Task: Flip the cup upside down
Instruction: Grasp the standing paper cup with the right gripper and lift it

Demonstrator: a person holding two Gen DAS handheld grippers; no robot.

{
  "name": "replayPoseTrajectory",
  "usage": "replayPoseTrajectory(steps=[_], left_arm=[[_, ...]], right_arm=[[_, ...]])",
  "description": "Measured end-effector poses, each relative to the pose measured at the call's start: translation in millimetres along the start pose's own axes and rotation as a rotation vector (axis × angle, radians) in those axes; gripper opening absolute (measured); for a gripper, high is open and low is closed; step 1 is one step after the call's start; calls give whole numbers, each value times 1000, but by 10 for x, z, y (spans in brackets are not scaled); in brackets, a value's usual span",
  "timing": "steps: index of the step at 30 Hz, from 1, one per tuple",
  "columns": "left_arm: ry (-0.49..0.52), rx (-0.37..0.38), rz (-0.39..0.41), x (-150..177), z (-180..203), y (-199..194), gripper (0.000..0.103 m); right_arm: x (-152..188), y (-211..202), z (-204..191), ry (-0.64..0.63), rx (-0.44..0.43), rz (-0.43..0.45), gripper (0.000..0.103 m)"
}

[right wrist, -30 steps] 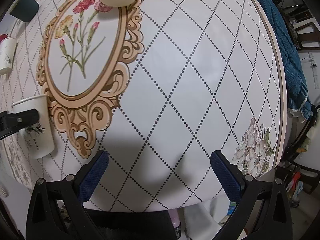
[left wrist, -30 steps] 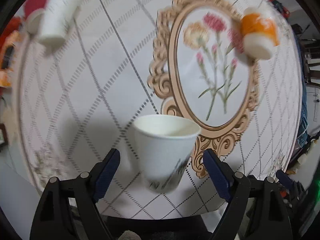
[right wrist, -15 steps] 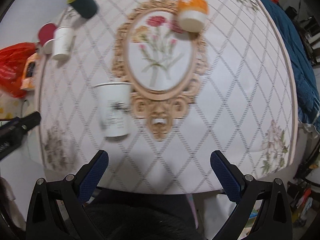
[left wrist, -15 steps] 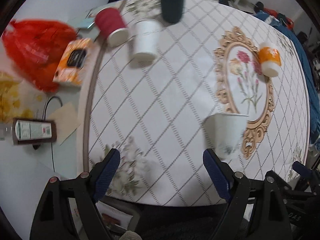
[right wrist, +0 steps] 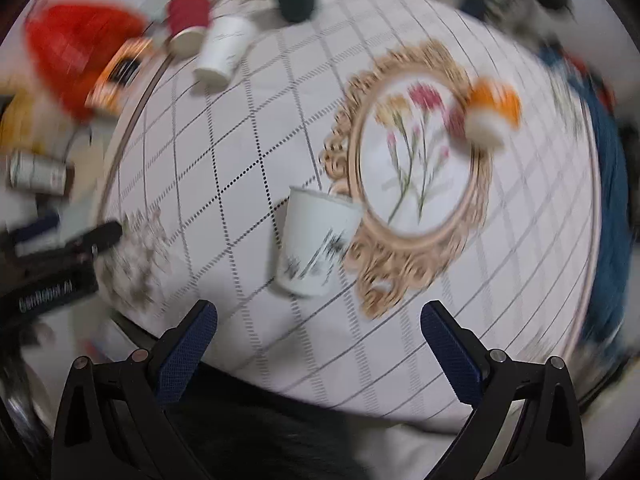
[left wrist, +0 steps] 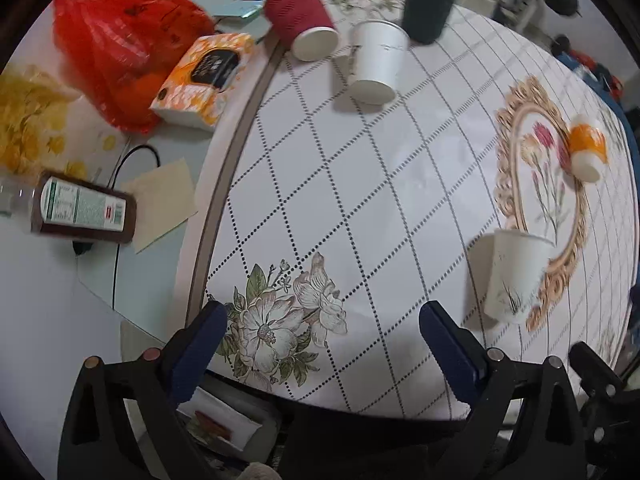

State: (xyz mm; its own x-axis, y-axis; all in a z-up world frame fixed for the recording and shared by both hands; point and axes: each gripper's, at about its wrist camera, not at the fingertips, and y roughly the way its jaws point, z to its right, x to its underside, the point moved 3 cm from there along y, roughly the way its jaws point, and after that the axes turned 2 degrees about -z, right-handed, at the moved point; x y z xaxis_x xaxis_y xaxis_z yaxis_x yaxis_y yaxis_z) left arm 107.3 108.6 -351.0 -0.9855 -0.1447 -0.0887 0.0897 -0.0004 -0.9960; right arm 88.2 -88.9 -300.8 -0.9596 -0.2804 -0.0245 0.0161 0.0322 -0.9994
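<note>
A white paper cup with a dark plant print stands upright, mouth up, on the patterned tablecloth beside the gold oval frame print. My left gripper is open and empty, above the table's near edge, with the cup to its right. My right gripper is open and empty, with the cup just beyond it. The right wrist view is blurred.
An upside-down white cup, a tipped red cup, a dark upright cup and an upside-down orange cup stand farther off. A red bag, an orange box and a bottle lie at the left.
Both grippers have pulled back and up from the table, so more of it shows. The left one has swung left, away from the printed cup, which stays upright.
</note>
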Motion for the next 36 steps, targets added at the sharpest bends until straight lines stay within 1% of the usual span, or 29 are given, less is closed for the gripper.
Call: replayPoseTrajectory(steps=[1,4,7,8,9,10,11,12,13,14,17,19,21,23,24,26,28,31,33,35,36], left_arm=[[-19,-10,10,-1,-18,31,99],[-49,-78,2,10,-44,165,99],[-88,-105,-25,53,-63,310,99],[-105,-102,-38,72,-68,354,99],[-121,-96,-50,95,-69,402,99],[-140,-89,-66,131,-70,459,99],[-151,-83,-80,161,-67,506,99],[-159,-76,-94,190,-57,551,99],[-167,-73,-109,226,-47,604,99],[-169,-73,-117,251,-36,640,99],[-174,-71,-140,317,-20,747,99],[-173,-77,-150,345,-18,811,99],[-175,-77,-158,368,-22,871,99],[-172,-76,-167,382,0,934,99],[-159,-81,-154,382,-2,953,99],[-157,-77,-156,385,-2,992,99],[-159,-71,-157,374,-3,1034,99],[-168,-67,-161,366,-25,1107,99],[-177,-61,-168,350,-20,1167,99],[-173,-60,-164,330,-11,1217,99],[-172,-59,-166,334,-17,1238,99]], right_arm=[[-47,-26,-29,-85,34,17,103],[-132,-91,-191,-435,169,87,103],[-93,-38,-388,-855,345,143,103],[-65,6,-430,-967,386,156,103],[-23,67,-471,-1090,433,169,103],[66,167,-520,-1256,505,186,103],[114,239,-544,-1370,553,198,103],[226,330,-566,-1523,611,225,103],[312,401,-582,-1638,652,250,101],[431,490,-575,-1798,702,283,101],[714,743,-459,-2191,805,327,101],[804,902,-350,-2374,857,338,101],[852,1045,-236,-2549,896,362,98],[888,1151,-168,-2662,911,361,98],[891,1196,-139,-2701,912,352,98],[864,1289,-87,-2765,920,323,97],[815,1362,-51,-2801,926,299,95],[730,1467,-49,-2798,922,265,95],[661,1506,-92,-2797,931,256,90],[624,1556,-115,-2793,937,255,81],[605,1574,-129,-2786,933,249,79]])
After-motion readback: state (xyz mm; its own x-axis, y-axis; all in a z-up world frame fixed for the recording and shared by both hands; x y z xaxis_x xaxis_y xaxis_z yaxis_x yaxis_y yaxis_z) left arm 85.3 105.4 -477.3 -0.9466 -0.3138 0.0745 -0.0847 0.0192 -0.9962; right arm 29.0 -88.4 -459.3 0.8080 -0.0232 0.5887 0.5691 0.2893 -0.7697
